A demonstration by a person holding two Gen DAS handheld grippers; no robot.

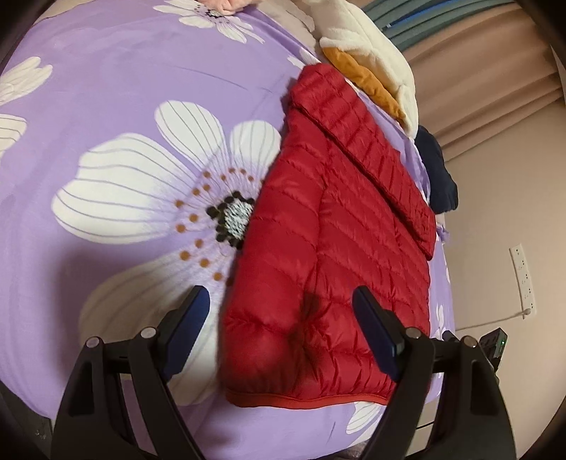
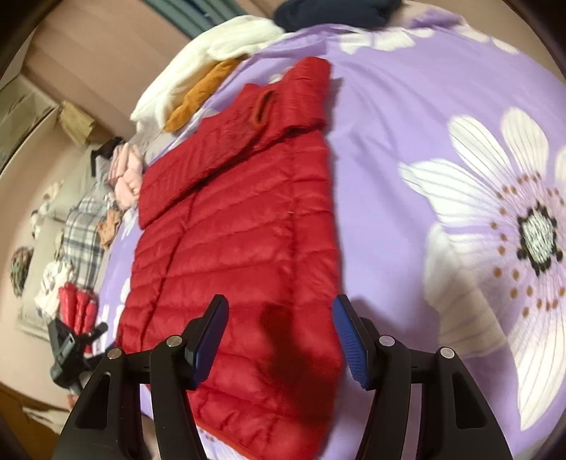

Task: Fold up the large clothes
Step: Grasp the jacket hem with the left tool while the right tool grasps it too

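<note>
the left gripper [image 1: 281, 306], black-armed with dark blue pads, hangs above the near hem end of the red quilted puffer jacket [image 1: 339, 226] with its jaws spread wide and nothing between them; the pads do not press on the fabric, and whether they brush it cannot be told. the right gripper [image 2: 279, 315], of the same build with ribbed blue pads, hovers over the same hem end from the other side, its jaws parted a bit less widely and likewise holding nothing. each gripper throws a dark shadow on the padding just ahead of its fingers.

the one red jacket lies flat on the purple bedspread with large white flowers [image 1: 116, 106], folded narrow, with one sleeve laid slanting across its upper half and the collar end pointing away from the grippers. its orange-red hem binding faces the grippers.

past the collar end, at the bed's far edge, lie one white fleecy garment [image 2: 198, 67], one mustard-orange cloth [image 2: 201, 95] tucked against it, and one dark navy garment [image 2: 336, 12].

beside the bed, in the right wrist view, a heap holds a grey plaid cloth [image 2: 83, 237], pink clothing [image 2: 125, 177] and a second red quilted piece [image 2: 78, 304].
</note>
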